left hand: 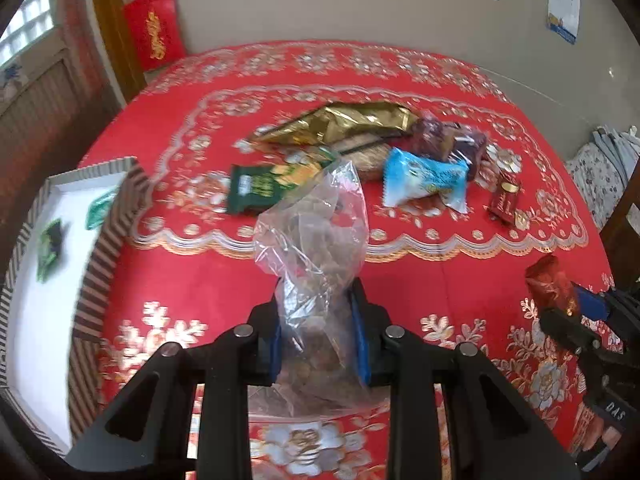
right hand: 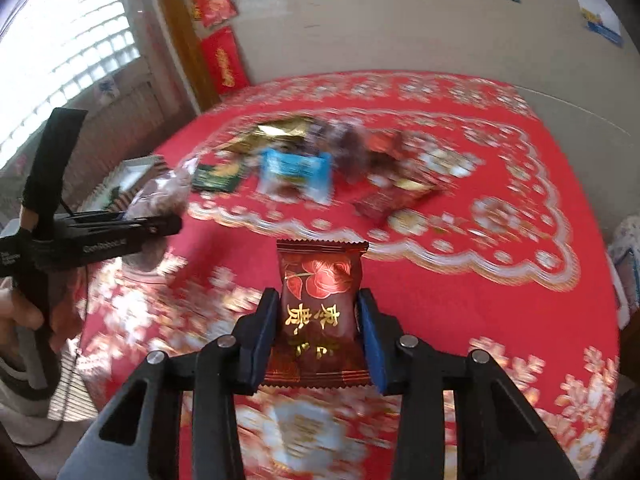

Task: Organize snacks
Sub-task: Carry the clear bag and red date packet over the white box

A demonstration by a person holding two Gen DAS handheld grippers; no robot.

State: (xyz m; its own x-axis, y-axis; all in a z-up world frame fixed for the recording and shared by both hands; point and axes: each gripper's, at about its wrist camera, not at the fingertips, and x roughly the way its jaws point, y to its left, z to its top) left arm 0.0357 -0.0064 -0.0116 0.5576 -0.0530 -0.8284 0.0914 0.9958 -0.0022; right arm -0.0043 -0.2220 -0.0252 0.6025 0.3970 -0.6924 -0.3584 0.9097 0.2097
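My left gripper (left hand: 318, 320) is shut on a clear plastic bag of brown snacks (left hand: 312, 240) and holds it above the red tablecloth (left hand: 208, 280). My right gripper (right hand: 318, 320) is shut on a dark red rose-printed snack packet (right hand: 318, 300), also held above the cloth; it also shows at the right of the left wrist view (left hand: 550, 284). A white tray with a striped rim (left hand: 100, 272) lies at the left and holds two green packets (left hand: 50, 248). A pile of snacks sits mid-table: a gold bag (left hand: 344, 122), a green packet (left hand: 260, 188), a blue-white packet (left hand: 424, 180).
A small dark red packet (left hand: 505, 200) lies right of the pile, and brown wrapped cakes (left hand: 452, 142) lie behind the blue one. The table meets the wall at the back. A chair or furniture edge (left hand: 624, 216) stands at the right. The left gripper (right hand: 100, 236) shows in the right wrist view.
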